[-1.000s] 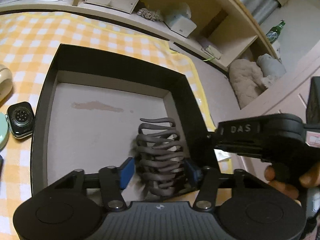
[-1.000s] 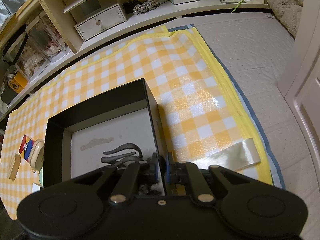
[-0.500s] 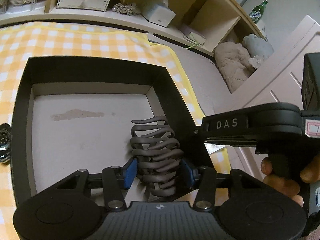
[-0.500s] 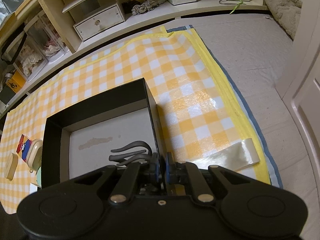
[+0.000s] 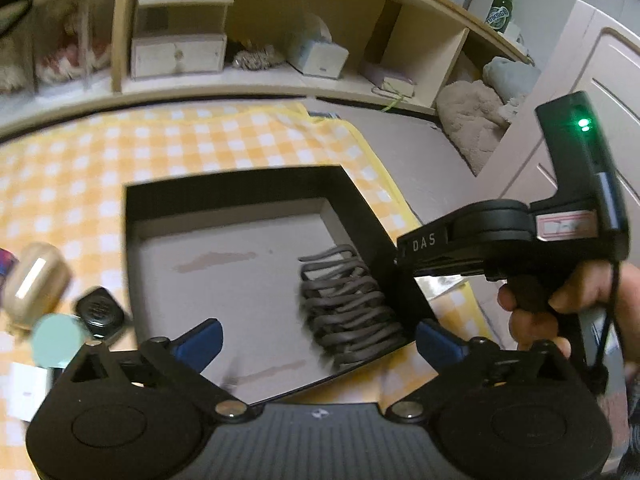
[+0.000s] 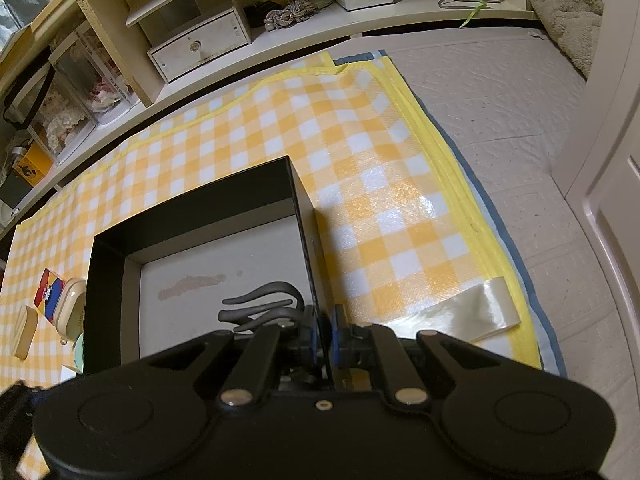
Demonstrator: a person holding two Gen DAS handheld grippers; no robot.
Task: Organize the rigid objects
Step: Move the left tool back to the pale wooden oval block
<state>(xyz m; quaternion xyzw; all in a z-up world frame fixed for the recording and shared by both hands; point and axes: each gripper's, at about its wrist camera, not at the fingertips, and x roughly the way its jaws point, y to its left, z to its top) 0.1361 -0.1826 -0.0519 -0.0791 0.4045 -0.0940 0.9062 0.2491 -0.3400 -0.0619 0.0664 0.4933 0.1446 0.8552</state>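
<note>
A black open box [image 5: 240, 184] with a grey floor sits on the yellow checked mat [image 5: 200, 140]. A grey wavy coiled object [image 5: 348, 308] lies inside against the box's right wall, and part of it [image 6: 264, 304] shows in the right wrist view. My left gripper [image 5: 320, 340] hovers above the box's near edge. Its jaws are opening, the blue pads stand wide apart and clear of the object. My right gripper [image 6: 325, 328] is shut on the right wall of the box [image 6: 192, 208]. In the left wrist view it [image 5: 404, 254] reaches in from the right, held by a hand.
Left of the box lie a black smartwatch [image 5: 98, 314], a cream case [image 5: 34, 284], a mint round thing [image 5: 60, 338] and a white card [image 5: 24, 396]. A shiny tape strip [image 6: 460, 316] sits on the mat's right corner. Low shelves [image 6: 200, 46] run along the back.
The left gripper has let go of the grey coiled object, opened wide, and risen and pulled back. The object stays in the box. The right gripper has kept still on the wall.
</note>
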